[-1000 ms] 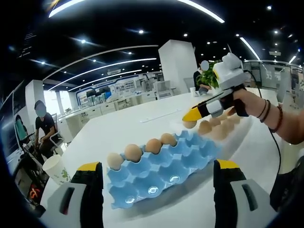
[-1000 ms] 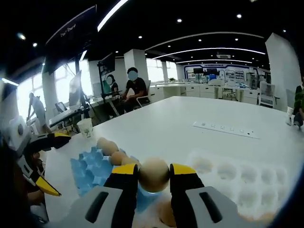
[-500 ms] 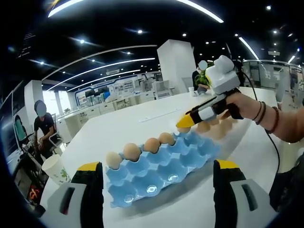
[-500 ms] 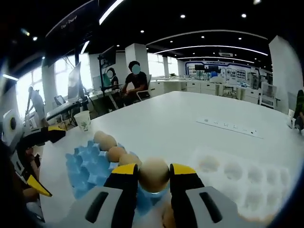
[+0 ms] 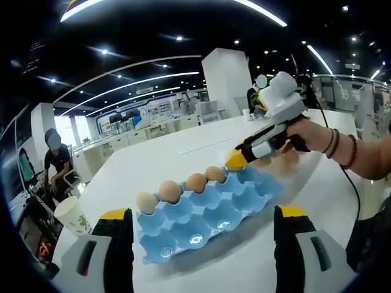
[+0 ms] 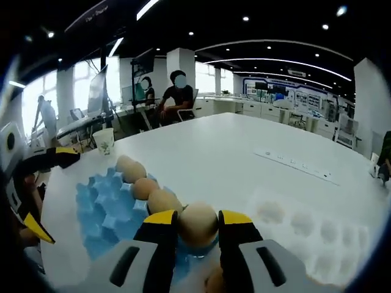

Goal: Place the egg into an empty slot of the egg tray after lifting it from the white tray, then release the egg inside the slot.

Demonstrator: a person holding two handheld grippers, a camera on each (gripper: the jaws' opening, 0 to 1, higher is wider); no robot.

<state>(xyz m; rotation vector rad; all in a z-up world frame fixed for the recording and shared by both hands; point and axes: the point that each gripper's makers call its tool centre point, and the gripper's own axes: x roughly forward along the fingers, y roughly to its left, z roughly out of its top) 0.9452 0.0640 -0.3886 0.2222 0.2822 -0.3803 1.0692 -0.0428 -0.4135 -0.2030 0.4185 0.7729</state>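
Four eggs (image 5: pixel 182 188) sit in the far row of the blue egg tray (image 5: pixel 208 217) on the white table (image 5: pixel 171 160), seen from the left gripper view. Left gripper (image 5: pixel 201 241): jaws spread wide, nothing between them, low before the tray's near edge. Right gripper (image 6: pixel 197 227): jaws clenched on a tan egg (image 6: pixel 198 223), held over the tray's end by the filled row; its lower half hidden by the jaws, so contact with a slot cannot be told. White tray (image 6: pixel 305 235) beyond, washed out, hollows faint; its contents hard to make out. Paper cup (image 6: pixel 105 141) stands near the table edge. Seated person (image 6: pixel 176 101) in the background.
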